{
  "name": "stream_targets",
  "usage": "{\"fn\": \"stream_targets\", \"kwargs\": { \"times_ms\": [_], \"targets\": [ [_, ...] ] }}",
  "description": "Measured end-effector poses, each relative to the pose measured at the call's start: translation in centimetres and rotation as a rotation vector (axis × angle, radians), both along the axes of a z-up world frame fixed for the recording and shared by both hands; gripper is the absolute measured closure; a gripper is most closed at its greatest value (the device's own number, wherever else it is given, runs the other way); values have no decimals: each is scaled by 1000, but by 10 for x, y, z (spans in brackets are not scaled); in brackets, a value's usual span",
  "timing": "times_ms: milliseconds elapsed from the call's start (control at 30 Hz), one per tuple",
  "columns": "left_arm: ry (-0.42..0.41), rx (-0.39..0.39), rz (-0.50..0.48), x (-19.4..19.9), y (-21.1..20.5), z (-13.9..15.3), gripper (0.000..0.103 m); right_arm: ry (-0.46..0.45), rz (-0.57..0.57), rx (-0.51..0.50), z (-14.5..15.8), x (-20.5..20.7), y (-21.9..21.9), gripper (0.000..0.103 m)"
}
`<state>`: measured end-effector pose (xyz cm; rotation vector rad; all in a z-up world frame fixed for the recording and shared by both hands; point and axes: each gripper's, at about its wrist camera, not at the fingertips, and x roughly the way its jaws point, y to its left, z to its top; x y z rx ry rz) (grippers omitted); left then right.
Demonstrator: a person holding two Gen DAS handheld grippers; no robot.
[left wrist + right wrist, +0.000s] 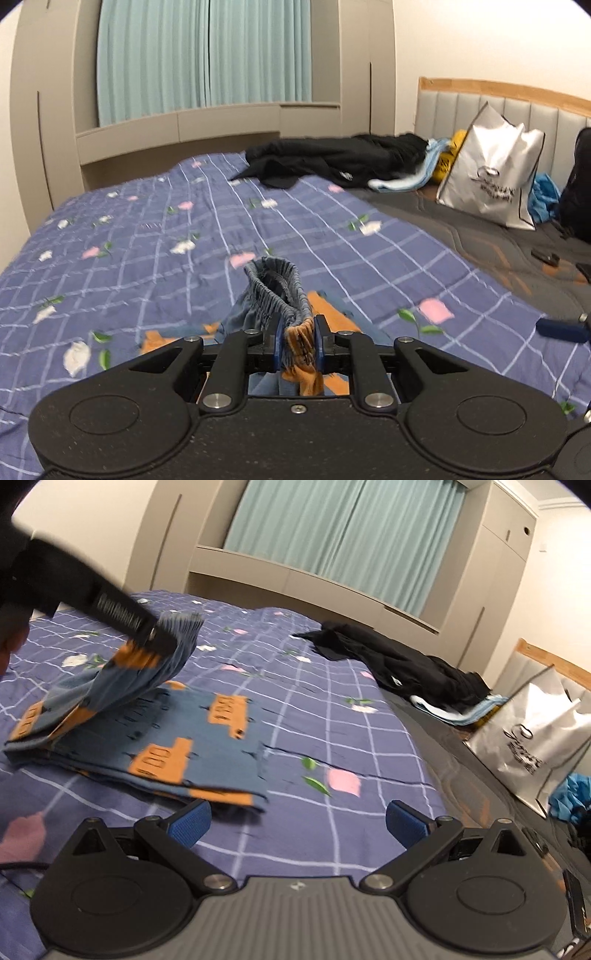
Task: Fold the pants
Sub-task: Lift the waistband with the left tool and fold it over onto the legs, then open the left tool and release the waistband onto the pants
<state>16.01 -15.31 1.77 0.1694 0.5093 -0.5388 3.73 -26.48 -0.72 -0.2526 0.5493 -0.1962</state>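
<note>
Small blue pants printed with orange buses lie partly folded on the blue checked bedspread. My left gripper is shut on their elastic waistband, which stands up bunched between the blue pads. In the right wrist view that left gripper holds the waistband end lifted above the flat part of the pants. My right gripper stands open just above the bedspread, its pads near the pants' front right corner, with nothing between them. A blue fingertip of it shows at the right edge of the left wrist view.
A heap of black clothes with light blue cloth lies at the far side of the bed. A white shopping bag leans against the padded headboard on the grey mattress. Grey cabinets and teal curtains stand behind.
</note>
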Motion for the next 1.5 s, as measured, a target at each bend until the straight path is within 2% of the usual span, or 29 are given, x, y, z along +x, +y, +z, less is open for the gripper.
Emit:
{"fn": "stream_targets", "kwargs": {
  "times_ms": [133, 267, 333, 400, 467, 567, 733, 900, 1133, 1367, 1500],
  "targets": [
    [37, 6, -22, 5, -6, -14, 81, 13, -28, 12, -2, -2, -10, 0],
    [58, 13, -47, 1, -11, -21, 73, 22, -43, 37, -4, -2, -15, 0],
    [62, 16, -59, -3, -11, -21, 67, 29, -53, 49, -5, -3, -18, 0],
    [65, 18, -68, -7, -8, -22, 55, 32, -67, 49, -6, -6, -20, 0],
    [69, 22, -68, -11, -5, -24, 49, 37, -80, 54, -7, -7, -23, 0],
    [83, 39, -62, -15, 1, -27, 44, 43, -97, 63, -8, -8, -29, 0],
    [104, 60, -31, -20, 7, -35, 27, 48, -117, 97, -10, -9, -36, 0],
    [88, 58, 1, -26, 10, -36, 8, 55, -117, 131, -11, -11, -39, 0],
    [64, 81, 5, -28, 10, -35, 3, 49, -108, 152, -7, -6, -45, 0],
    [51, 88, 3, -29, 13, -34, 1, 51, -94, 174, 1, 16, -70, 0],
    [15, 105, -39, -32, 11, -34, 1, 44, -17, 298, 10, 36, -88, 0]
  ]
}}
